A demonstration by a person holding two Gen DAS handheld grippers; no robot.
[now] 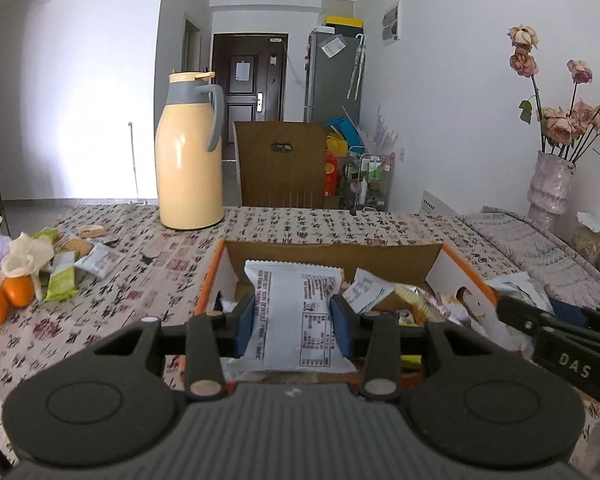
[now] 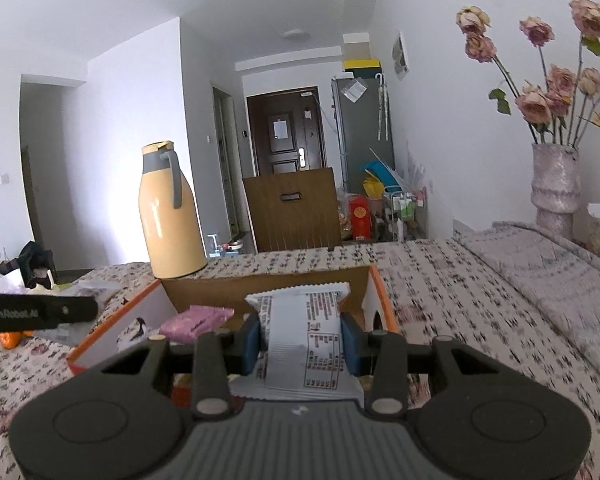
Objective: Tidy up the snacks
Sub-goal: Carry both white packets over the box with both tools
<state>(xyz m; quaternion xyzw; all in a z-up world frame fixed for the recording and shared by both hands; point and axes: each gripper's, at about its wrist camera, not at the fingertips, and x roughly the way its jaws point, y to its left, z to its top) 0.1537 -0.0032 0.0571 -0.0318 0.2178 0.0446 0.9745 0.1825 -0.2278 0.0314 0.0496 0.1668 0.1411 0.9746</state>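
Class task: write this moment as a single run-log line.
left gripper: shut on white snack packet | right gripper: shut on second white packet | both above open cardboard box

Both grippers are up over the table, pointing forward and tipped a bit downward. The left gripper has its blue pads squeezed onto the sides of a white packet, which it holds upright. The right gripper is clamped the same way on its own white packet. The two sit side by side, with each gripper's black finger poking into the edge of the other's view.
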